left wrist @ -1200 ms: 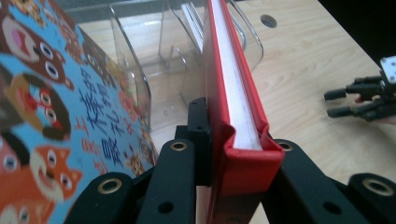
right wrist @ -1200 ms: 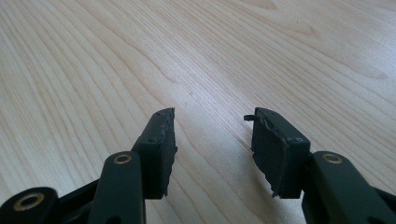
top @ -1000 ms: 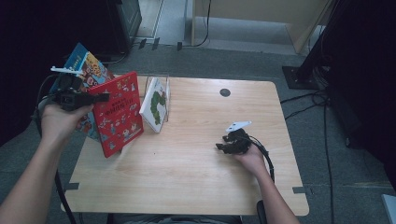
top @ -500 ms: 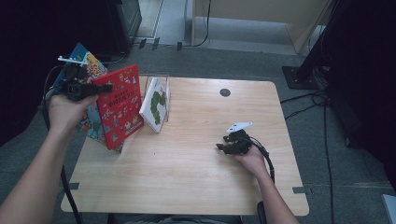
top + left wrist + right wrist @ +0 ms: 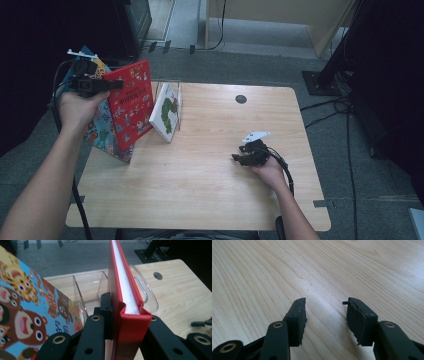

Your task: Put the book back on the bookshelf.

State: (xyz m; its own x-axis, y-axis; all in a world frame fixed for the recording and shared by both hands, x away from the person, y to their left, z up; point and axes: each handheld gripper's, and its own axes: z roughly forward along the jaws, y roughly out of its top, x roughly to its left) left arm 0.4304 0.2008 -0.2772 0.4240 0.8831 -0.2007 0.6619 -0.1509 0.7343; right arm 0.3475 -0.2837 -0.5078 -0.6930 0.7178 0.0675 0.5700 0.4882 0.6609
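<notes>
Fingers L: our left gripper point(image 5: 125, 322) clamps red book point(image 5: 131, 102), held off table point(image 5: 210, 200).
Fingers R: our right gripper point(image 5: 325, 312) apart, nothing btwn, resting on table.
Rack: clear holder point(image 5: 100, 287) just behind book.

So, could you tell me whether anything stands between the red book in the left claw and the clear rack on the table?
Nothing visible does. The left claw holds the red book by its edge, just left of the clear rack. The white book leans in the rack's right part; the slots seen ahead of the red book look empty.
</notes>
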